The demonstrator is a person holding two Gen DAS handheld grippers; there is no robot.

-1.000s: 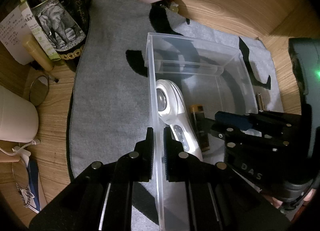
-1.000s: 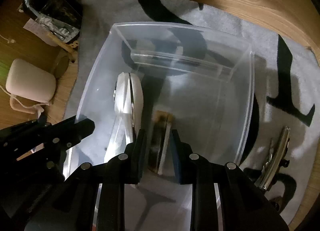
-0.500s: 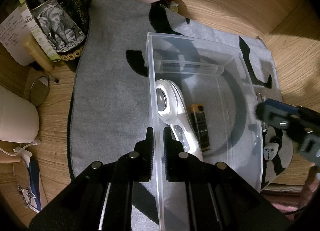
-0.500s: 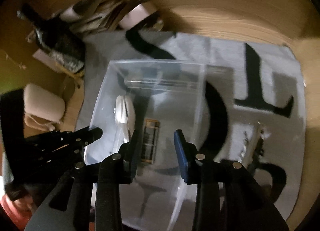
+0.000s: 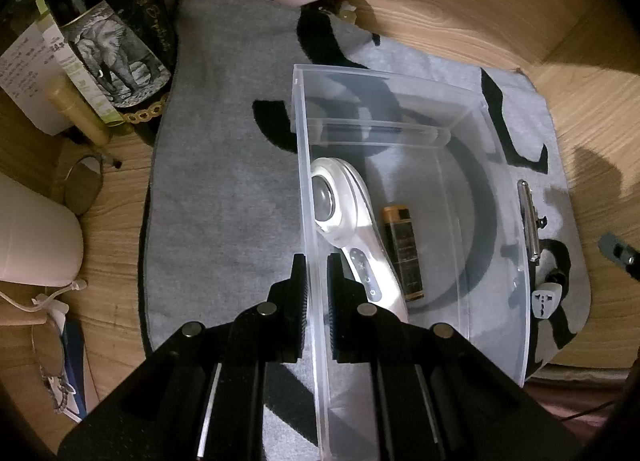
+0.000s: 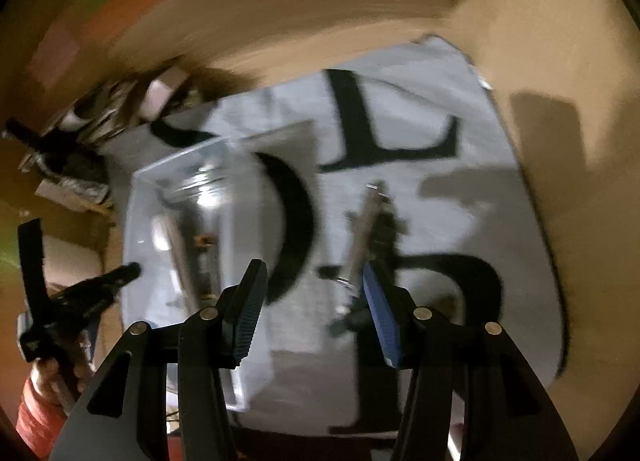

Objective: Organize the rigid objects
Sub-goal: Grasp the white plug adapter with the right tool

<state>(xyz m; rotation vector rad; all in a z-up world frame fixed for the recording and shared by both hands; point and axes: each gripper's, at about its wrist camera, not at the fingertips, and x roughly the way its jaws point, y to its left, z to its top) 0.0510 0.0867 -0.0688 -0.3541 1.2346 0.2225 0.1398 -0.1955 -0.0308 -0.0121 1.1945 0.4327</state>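
left wrist view: left tool (image 5: 317, 293) pinched onto the left wall of the clear bin (image 5: 505, 221), one finger outside, one inside, wall between the pads. bin sits on a grey cloth (image 5: 224, 189) with black letters, over a wooden surface (image 5: 480, 1). inside the bin: white handheld device (image 5: 352, 221) lying along the left wall, dark battery (image 5: 404, 253) with an orange end just beside it, to its right. outside the bin's right wall, on the cloth: metal clip (image 5: 529, 221), and nearer the camera a small white plug adapter (image 5: 546, 299). dark bottle with an elephant label (image 5: 116, 49) at upper left, off the cloth.

right wrist view: blurred. right tool (image 6: 314, 309) spread wide, nothing between the fingers, held above the cloth to the right of the bin (image 6: 168, 229). metal clip (image 6: 360, 237) lies on the cloth ahead, closer to the blue-padded finger (image 6: 380, 317). left tool (image 6: 100, 285) visible at the bin's left side.
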